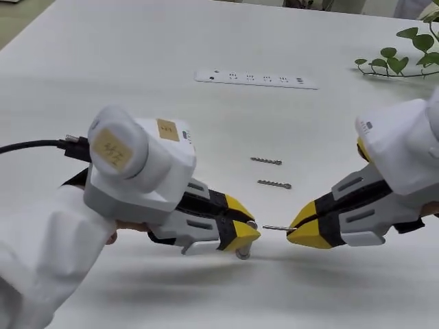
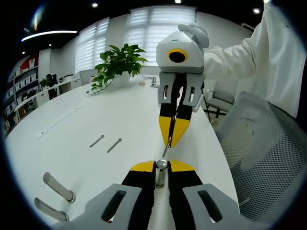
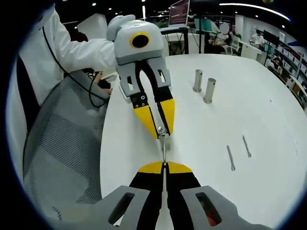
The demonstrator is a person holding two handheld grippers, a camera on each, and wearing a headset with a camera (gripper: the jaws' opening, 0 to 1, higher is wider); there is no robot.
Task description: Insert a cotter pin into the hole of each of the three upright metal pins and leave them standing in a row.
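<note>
Cotter pin [image 1: 278,228] is clamped in the right gripper [image 1: 295,232] jaws, its tip at the head of the metal pin [image 2: 161,175]; can't tell if it's in the hole. Left gripper [image 1: 248,234] jaws are clamped on that metal pin, upright on the white table [image 1: 137,82]. Spare cotter pins [image 1: 266,161] lie flat just beyond. Other metal pins [image 3: 197,80] stand upright side by side. Power strip [image 1: 255,78] lies farthest.

The white table [image 1: 137,62] carries two loose cotter pins [image 1: 266,161] mid-table, a power strip [image 1: 255,79] nearer the far edge, and two upright metal pins [image 3: 197,80].
</note>
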